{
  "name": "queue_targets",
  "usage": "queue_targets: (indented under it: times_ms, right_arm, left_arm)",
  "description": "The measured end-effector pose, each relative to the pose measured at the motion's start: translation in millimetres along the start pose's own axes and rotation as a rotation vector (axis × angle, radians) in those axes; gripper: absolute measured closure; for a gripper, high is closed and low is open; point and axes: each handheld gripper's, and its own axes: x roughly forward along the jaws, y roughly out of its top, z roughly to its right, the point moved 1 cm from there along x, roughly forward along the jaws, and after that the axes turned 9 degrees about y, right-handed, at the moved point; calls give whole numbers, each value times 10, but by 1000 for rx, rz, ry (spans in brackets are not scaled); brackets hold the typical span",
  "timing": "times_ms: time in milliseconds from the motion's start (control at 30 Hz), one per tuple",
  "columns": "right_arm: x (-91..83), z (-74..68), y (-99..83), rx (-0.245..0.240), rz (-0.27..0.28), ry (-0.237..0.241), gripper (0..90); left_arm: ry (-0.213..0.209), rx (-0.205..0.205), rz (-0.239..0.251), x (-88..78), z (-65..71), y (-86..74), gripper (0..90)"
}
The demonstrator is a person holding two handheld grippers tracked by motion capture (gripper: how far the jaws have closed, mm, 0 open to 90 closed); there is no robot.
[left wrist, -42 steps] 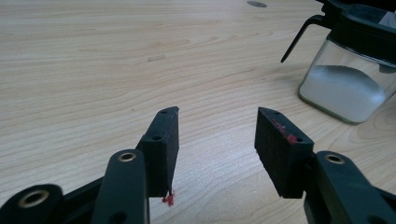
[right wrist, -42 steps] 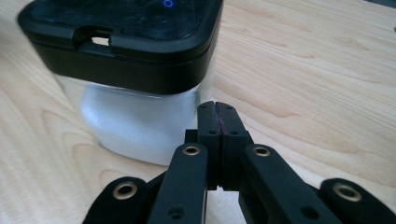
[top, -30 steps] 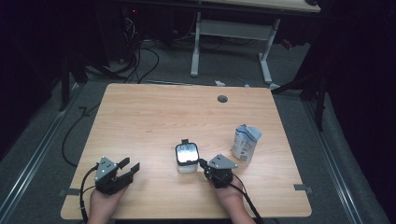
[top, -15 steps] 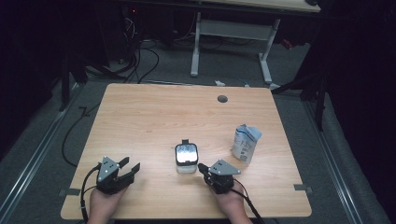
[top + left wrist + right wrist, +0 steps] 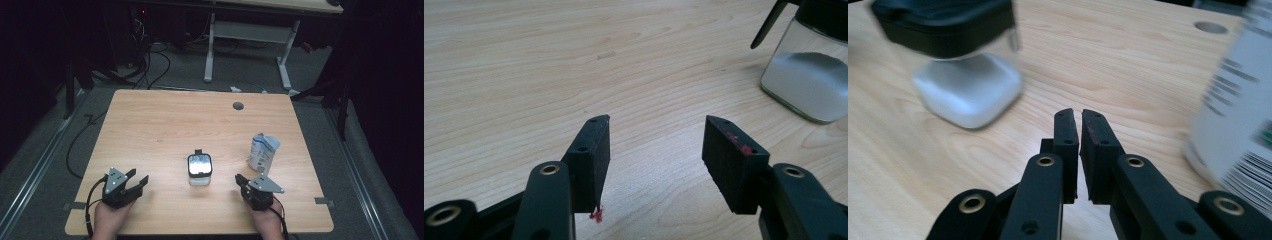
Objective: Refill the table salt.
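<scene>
The right gripper [image 5: 243,181] hovered with jaws nearly pressed together, just parting, nothing between them; the glass jar [image 5: 200,169] stood ahead to its left, the carton [image 5: 263,152] ahead to its right; the left gripper [image 5: 138,180] was spread, empty, widening, on the surface [image 5: 160,130].

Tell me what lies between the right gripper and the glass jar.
Only bare tabletop separates the right gripper from the glass jar, seen in the high view.

The high view looks down on the table [image 5: 150,130]; both gripper views skim it closely, sharing the jar [image 5: 200,169].
</scene>
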Motion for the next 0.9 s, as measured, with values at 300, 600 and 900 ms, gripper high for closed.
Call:
queue_targets:
  times_ms: [300, 600, 900]
  right_arm:
    - [-50, 80, -61, 14, -5, -32, 811]
    - [-56, 69, -48, 19, -2, -28, 776]
    - [-33, 64, -45, 21, -2, -21, 777]
  left_arm:
    - [4, -12, 4, 8, -10, 23, 442]
    - [-5, 4, -1, 14, 15, 15, 437]
    - [-14, -4, 0, 2, 6, 5, 438]
